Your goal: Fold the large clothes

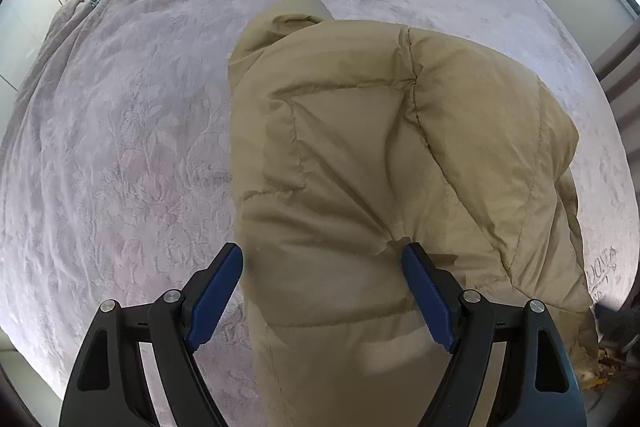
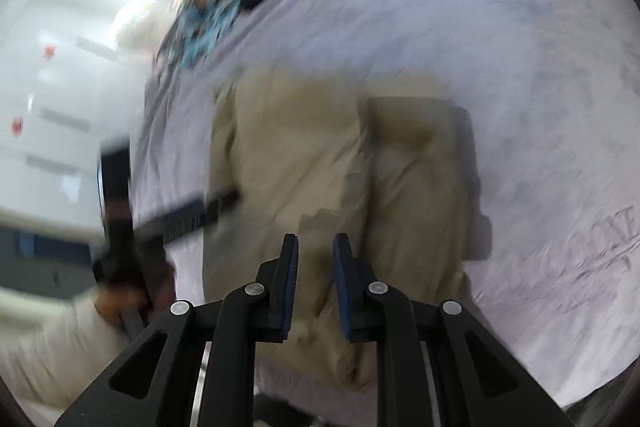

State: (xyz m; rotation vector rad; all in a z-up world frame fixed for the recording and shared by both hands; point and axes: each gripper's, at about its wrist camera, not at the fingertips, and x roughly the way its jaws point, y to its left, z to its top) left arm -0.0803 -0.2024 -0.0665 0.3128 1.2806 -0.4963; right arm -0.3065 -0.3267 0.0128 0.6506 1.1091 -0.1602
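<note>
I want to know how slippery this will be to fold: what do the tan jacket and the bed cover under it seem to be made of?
The tan jacket looks like a puffy quilted coat with a smooth, matte woven shell, likely a padded synthetic: stitched seams divide it into swollen panels. The lavender bed cover looks like soft plush or fleece, with a faint embossed leafy pattern and a slight nap sheen.

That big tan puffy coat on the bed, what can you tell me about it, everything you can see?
The tan puffer coat looks like smooth, padded fabric, quilted into wide stitched panels. It lies partly folded in a long bundle on the lilac bedspread, its collar end pointing toward the far clothes and its near end reaching the bed's edge. The left gripper stands wide open, its blue pads astride the padding near the coat's left edge. The right gripper hovers above it, nothing between its pads.
</note>
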